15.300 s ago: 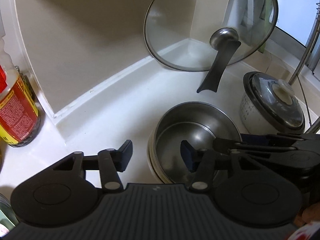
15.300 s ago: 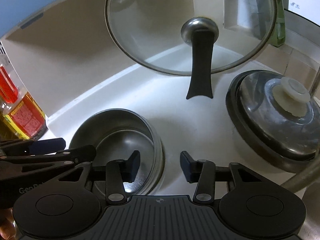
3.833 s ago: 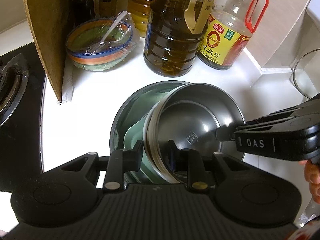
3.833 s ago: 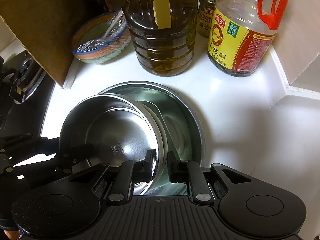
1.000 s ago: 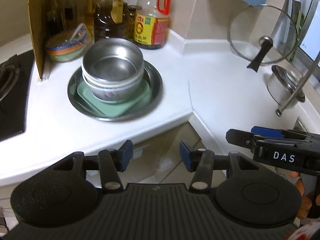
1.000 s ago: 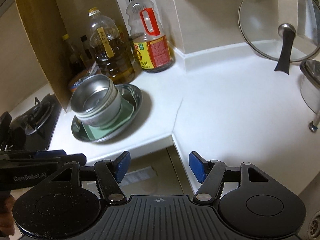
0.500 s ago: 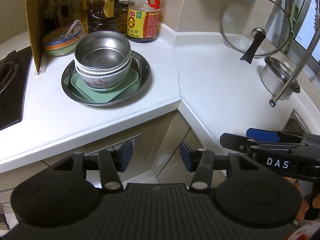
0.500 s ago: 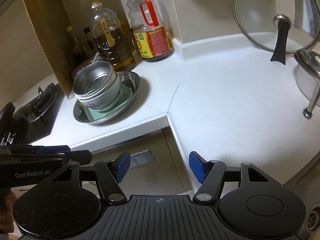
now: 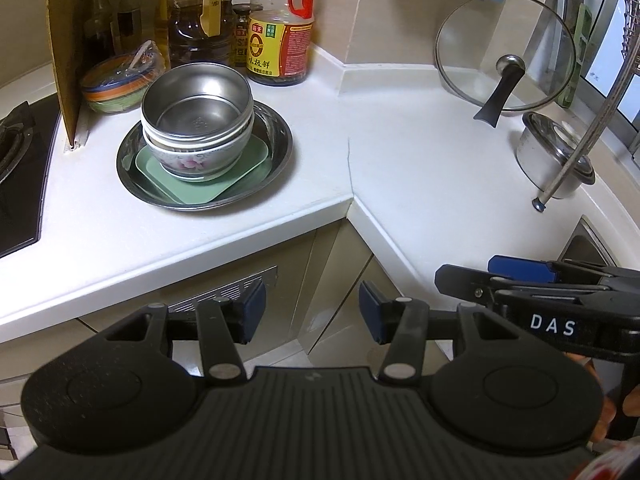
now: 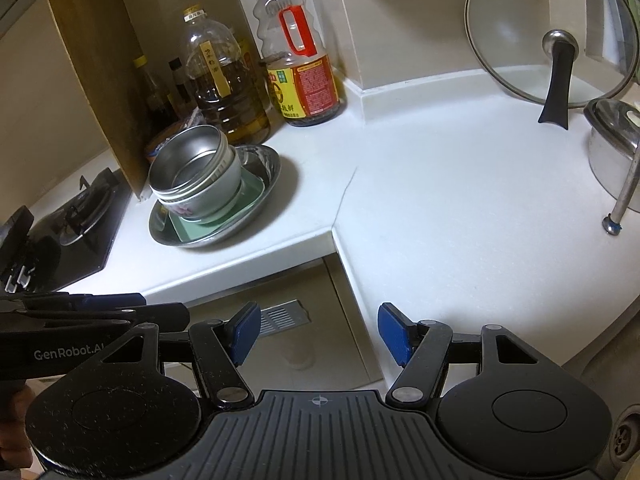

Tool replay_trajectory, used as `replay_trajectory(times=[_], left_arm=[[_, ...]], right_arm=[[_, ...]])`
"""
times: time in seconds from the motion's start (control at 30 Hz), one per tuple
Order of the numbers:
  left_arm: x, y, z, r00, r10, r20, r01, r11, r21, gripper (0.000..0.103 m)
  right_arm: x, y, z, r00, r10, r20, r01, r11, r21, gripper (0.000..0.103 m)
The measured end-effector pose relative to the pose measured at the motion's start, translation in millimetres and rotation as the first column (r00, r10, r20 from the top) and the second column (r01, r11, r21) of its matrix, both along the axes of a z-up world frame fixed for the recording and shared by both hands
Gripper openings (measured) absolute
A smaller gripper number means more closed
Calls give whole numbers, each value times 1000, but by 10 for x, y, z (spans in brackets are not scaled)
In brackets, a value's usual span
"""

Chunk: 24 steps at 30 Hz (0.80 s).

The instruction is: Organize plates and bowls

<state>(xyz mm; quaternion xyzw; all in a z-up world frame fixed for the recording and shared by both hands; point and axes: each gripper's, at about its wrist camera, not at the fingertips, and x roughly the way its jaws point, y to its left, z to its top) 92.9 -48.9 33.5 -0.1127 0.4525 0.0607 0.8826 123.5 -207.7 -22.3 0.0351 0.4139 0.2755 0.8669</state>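
Observation:
A steel bowl (image 9: 198, 110) tops a stack with a flowered white bowl (image 9: 192, 162) under it. The stack rests on a green square plate (image 9: 240, 172) inside a wide steel dish (image 9: 280, 136) on the white counter. In the right wrist view the same steel bowl (image 10: 192, 168) leans a little over the dish (image 10: 268, 176). My left gripper (image 9: 312, 312) hangs open and empty in front of the counter edge, over the cabinet doors. My right gripper (image 10: 318, 332) is likewise open and empty, back from the counter, well short of the stack.
Oil and sauce bottles (image 9: 280, 36) and a wrapped coloured bowl (image 9: 120, 84) stand behind the dish beside a cardboard panel (image 9: 66, 40). A hob (image 9: 16, 152) lies left. A glass lid (image 9: 506, 52), a lidded steel pot (image 9: 554, 152) and a metal rod (image 9: 580, 136) are right.
Both grippers have drawn back a little from the counter, so the stack looks slightly farther off. Both stay open and empty, and the stack has not moved.

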Motion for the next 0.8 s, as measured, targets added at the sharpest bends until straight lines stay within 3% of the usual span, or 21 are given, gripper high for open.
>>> replay_trajectory(times=[0.8], left_arm=[[52, 4, -14, 1000, 2, -2, -2, 1000, -3, 49]], right_arm=[[37, -1, -4, 1000, -1, -3, 1, 1000, 9, 65]])
